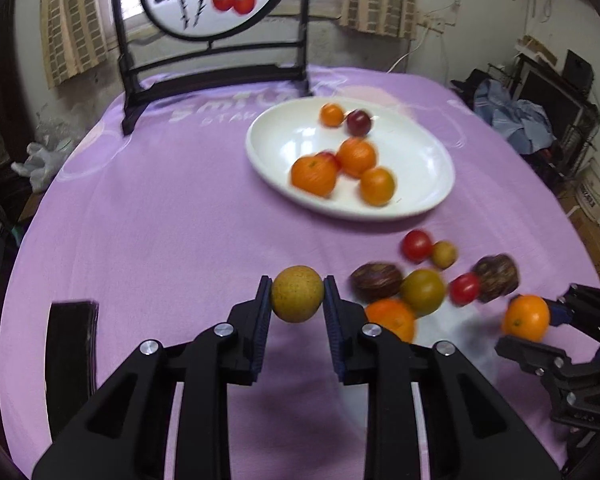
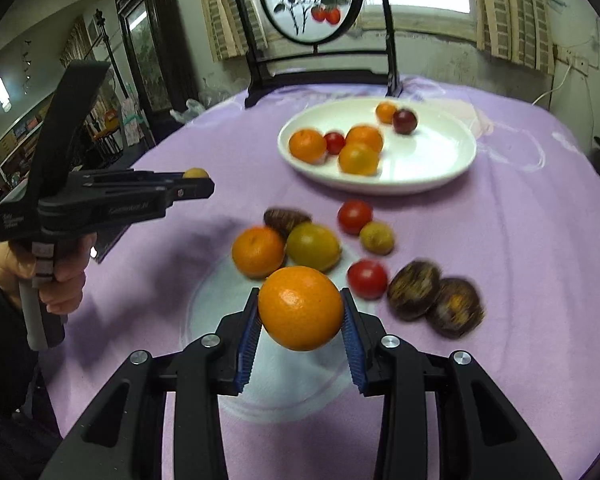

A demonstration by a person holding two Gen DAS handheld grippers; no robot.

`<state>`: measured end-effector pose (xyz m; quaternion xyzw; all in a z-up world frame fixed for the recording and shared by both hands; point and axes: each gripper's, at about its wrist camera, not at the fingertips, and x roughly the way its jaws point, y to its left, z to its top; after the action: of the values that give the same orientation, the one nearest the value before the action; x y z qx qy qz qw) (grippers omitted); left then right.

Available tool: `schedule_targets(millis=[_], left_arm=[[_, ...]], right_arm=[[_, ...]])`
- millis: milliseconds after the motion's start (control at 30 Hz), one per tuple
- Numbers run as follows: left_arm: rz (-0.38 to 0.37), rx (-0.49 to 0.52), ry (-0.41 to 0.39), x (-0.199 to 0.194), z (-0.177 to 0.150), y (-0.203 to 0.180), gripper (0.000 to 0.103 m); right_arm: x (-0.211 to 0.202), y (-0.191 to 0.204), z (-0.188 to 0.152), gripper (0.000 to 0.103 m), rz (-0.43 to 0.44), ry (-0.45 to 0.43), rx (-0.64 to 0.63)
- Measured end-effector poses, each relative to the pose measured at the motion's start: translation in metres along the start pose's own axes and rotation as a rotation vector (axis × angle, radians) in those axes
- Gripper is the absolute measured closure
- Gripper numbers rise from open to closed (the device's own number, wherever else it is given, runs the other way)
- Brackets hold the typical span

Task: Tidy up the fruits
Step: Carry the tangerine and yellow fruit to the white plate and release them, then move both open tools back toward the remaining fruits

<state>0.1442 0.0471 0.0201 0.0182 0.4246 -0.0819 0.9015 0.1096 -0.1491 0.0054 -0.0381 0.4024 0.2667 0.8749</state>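
My left gripper (image 1: 297, 296) is shut on a yellow-brown round fruit (image 1: 297, 294) and holds it above the purple cloth. It shows at the left of the right wrist view (image 2: 196, 184). My right gripper (image 2: 301, 312) is shut on an orange (image 2: 301, 308), also lifted; it shows at the right of the left wrist view (image 1: 526, 317). A white plate (image 1: 420, 160) (image 2: 432, 160) farther back holds several oranges and small red and dark fruits. Loose fruit lies between plate and grippers: an orange (image 2: 257, 251), a green-yellow fruit (image 2: 313, 246), red tomatoes (image 2: 355, 217), dark passion fruits (image 2: 414, 290).
A round table with a purple cloth (image 1: 160, 220) carries everything. A black framed screen with a painted round panel (image 1: 212, 40) stands at the far edge. A dark flat object (image 1: 70, 344) lies at the near left. Clutter stands beyond the table's right side.
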Motion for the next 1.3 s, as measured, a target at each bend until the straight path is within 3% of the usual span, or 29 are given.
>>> schedule_targets(millis=[167, 300, 733, 767, 800, 867, 967, 1133, 1200, 1300], left_arm=[[-0.007, 0.028, -0.032, 0.009, 0.037, -0.022, 0.078], [-0.016, -0.016, 0.005, 0.041, 0.064, -0.027, 0.078], [0.062, -0.064, 0.052, 0.124, 0.128, -0.039, 0.078], [0.074, -0.073, 0.060, 0.129, 0.131, -0.039, 0.070], [0.099, -0.081, 0.063, 0.132, 0.131, -0.039, 0.051], [0.160, -0.096, 0.040, 0.133, 0.131, -0.037, 0.040], [0.154, -0.111, 0.054, 0.129, 0.127, -0.034, 0.030], [0.179, -0.091, 0.031, 0.105, 0.112, -0.034, 0.027], [0.177, -0.089, 0.020, 0.091, 0.102, -0.034, 0.018], [0.157, -0.083, 0.010, 0.070, 0.082, -0.037, 0.014]], right_arm=[[-0.001, -0.024, 0.038, 0.064, -0.073, -0.048, -0.005], [0.015, -0.040, 0.066, 0.064, -0.102, -0.071, -0.001], [0.099, -0.066, 0.095, 0.064, -0.143, 0.038, -0.002], [0.102, -0.068, 0.094, 0.064, -0.140, 0.045, 0.004], [0.106, -0.068, 0.094, 0.062, -0.133, 0.060, 0.004], [0.106, -0.066, 0.093, 0.060, -0.135, 0.052, -0.008], [0.095, -0.064, 0.089, 0.057, -0.142, 0.029, -0.024], [0.073, -0.066, 0.080, 0.052, -0.114, 0.012, -0.002], [0.063, -0.064, 0.073, 0.046, -0.111, 0.007, -0.003], [0.051, -0.060, 0.063, 0.046, -0.096, 0.020, 0.005]])
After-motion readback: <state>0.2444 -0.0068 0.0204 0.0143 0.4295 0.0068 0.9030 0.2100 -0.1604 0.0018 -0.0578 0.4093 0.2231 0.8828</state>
